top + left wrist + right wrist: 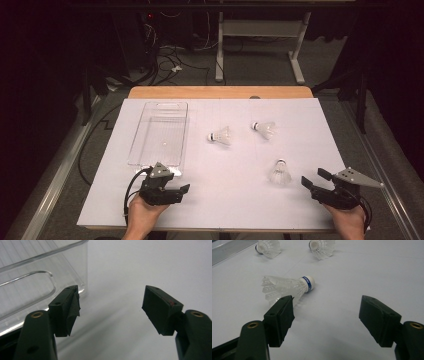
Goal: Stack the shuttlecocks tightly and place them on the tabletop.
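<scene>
The left gripper rested at the near left of the white table, its jaws spread wide with nothing between them, just beside the near end of a clear plastic tray. The right gripper sat at the near right, also released and holding nothing, with the nearest shuttlecock lying on its side a little to its left. Two more shuttlecocks lay farther off, near the middle of the table and apart from the tray.
</scene>
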The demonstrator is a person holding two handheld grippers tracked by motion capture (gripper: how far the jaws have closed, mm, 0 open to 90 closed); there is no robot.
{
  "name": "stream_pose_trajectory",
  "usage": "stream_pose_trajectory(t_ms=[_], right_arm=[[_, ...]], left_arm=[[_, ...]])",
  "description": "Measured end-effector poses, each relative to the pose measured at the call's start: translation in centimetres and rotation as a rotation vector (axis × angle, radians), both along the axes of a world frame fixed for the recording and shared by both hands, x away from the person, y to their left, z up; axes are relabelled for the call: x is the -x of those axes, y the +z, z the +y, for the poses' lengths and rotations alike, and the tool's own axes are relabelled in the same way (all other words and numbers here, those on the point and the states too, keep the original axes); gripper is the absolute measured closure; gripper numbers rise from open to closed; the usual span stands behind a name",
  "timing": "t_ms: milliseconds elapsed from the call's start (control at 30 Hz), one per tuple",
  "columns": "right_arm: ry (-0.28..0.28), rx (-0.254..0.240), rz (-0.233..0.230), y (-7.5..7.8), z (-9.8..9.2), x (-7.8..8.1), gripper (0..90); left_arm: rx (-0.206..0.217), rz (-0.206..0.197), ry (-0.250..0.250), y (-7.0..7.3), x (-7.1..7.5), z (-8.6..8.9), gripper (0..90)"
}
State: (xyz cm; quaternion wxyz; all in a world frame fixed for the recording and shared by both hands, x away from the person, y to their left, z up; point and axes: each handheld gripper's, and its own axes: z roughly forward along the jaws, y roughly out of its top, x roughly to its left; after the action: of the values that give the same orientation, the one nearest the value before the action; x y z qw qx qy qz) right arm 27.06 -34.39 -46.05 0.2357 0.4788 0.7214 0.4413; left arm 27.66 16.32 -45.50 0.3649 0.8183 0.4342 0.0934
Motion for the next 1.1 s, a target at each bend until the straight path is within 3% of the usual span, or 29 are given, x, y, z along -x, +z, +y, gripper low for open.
stream_pose_trajectory(t_ms=[200, 233, 500, 1100], right_arm=[[0.000, 0.001, 0.001, 0.0, 0.0, 0.0, 28.4], [0.000, 0.000, 0.001, 0.0, 0.0, 0.0, 28.4], [0.000, 0.000, 0.001, 0.0, 0.0, 0.0, 28.4], [-0.001, 0.002, 0.003, 0.0, 0.0, 0.0, 28.4]], left_arm=[[0.019, -0.013, 0.033, -0.1, 0.1, 1.0, 31.0], [0.028, -0.031, 0.023, -0.2, 0.0, 1.2, 31.0], [0.041, -0.037, 0.066, -0.1, 0.3, 2.2, 30.9], [0.041, -0.061, 0.145, -0.1, 0.6, 4.6, 30.9]])
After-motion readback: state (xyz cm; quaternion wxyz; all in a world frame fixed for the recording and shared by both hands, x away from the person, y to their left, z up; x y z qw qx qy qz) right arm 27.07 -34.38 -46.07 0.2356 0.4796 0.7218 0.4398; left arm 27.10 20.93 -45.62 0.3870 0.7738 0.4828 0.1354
